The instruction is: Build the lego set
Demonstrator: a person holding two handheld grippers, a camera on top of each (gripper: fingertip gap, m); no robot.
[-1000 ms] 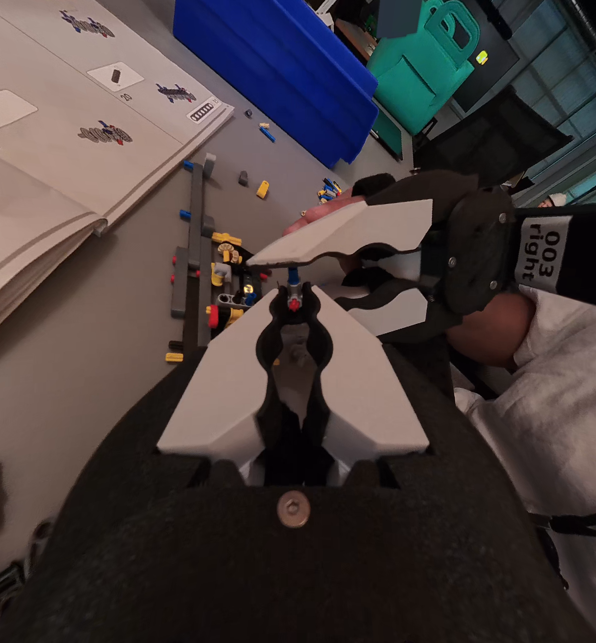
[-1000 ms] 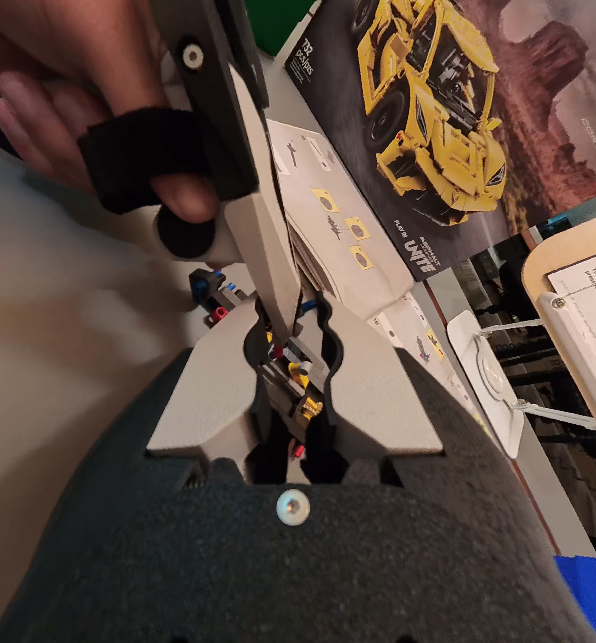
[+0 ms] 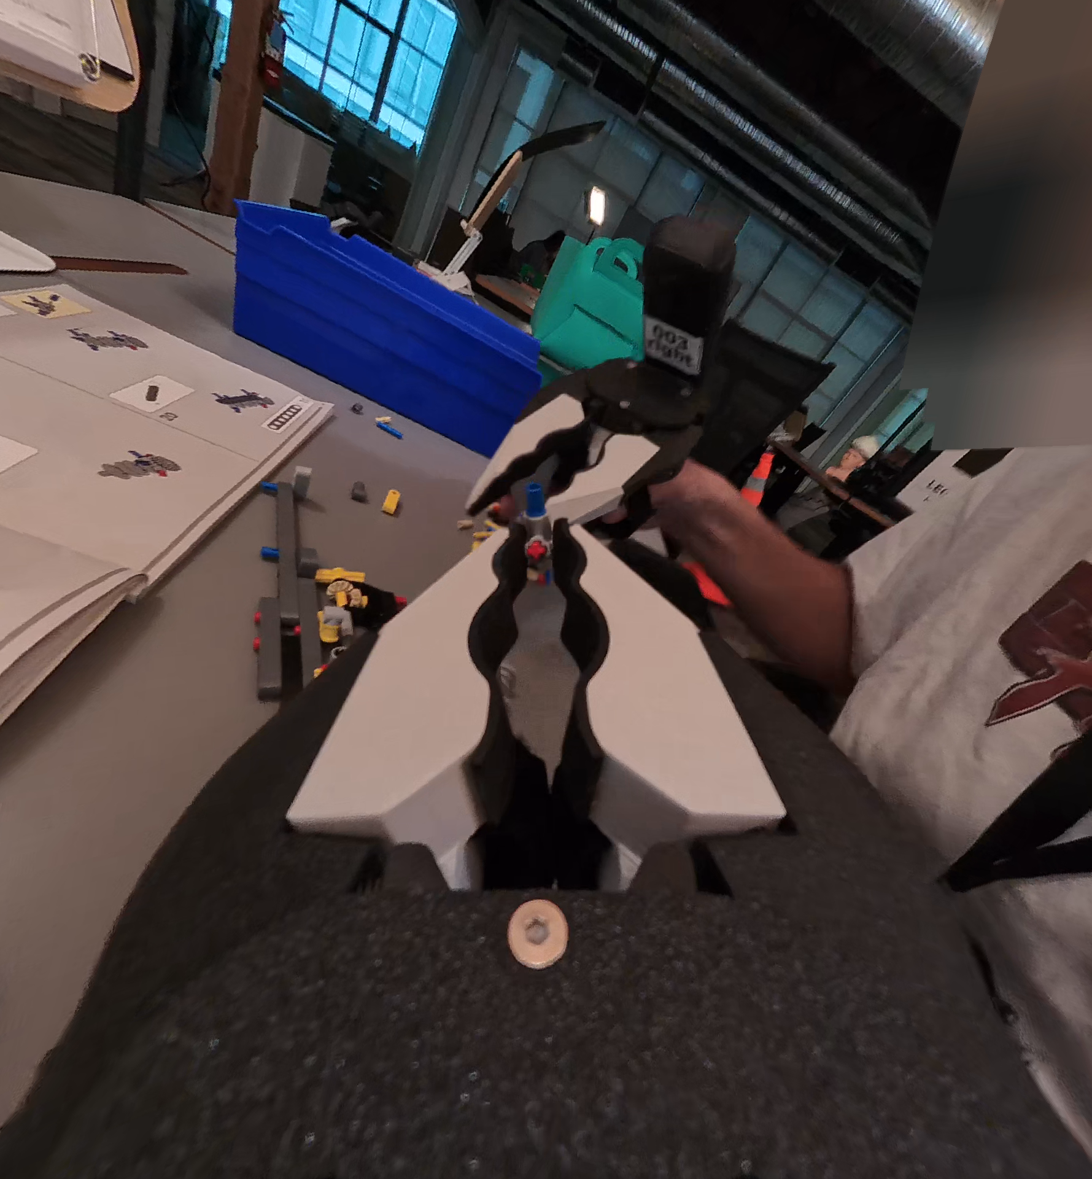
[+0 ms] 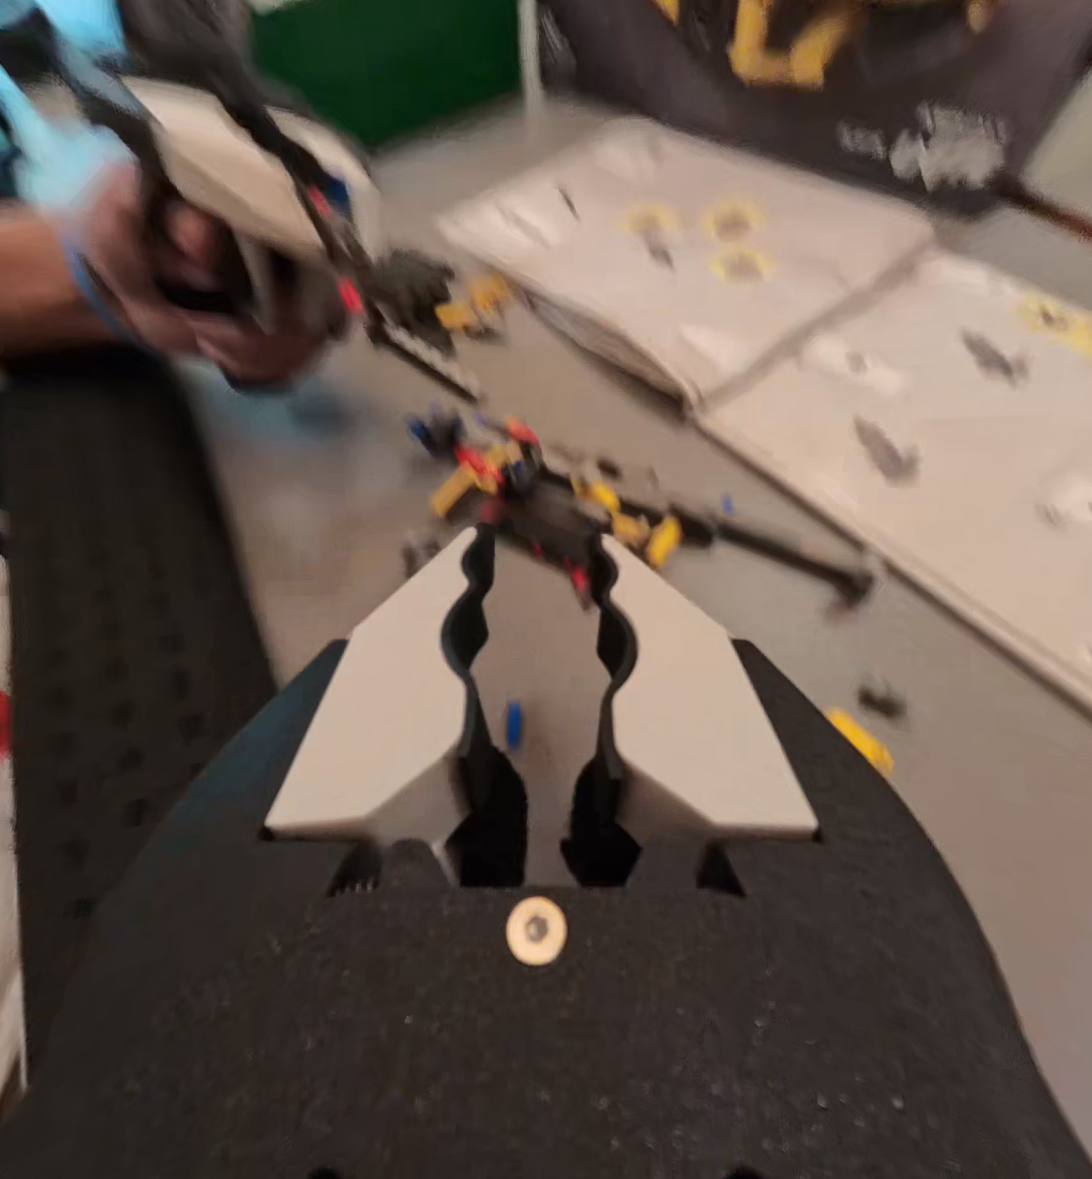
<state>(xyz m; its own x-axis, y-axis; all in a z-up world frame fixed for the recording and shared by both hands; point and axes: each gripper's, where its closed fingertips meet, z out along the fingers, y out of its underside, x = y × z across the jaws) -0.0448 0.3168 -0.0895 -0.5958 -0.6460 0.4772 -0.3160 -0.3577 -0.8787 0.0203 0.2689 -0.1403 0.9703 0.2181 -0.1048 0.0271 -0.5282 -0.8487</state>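
Observation:
My left gripper is shut on a small grey lego piece with a red pin and a blue pin, held above the table. My right gripper hangs just beyond it, jaws apart around the blue pin. In the blurred right wrist view my right gripper is open and empty above the lego assembly of black, yellow and red parts. That assembly lies on the grey table with long grey beams. The left gripper shows at the upper left.
An open instruction booklet lies left of the assembly and also shows in the right wrist view. A blue bin and a teal bag stand behind. Loose small pieces are scattered. A person's arm is at the right. There is about 10 cm between the tips of the two grippers.
Both grippers have lifted and tilted up. The right gripper has drawn back from the left one's fingers and now looks down at the assembly. The left still holds the small piece.

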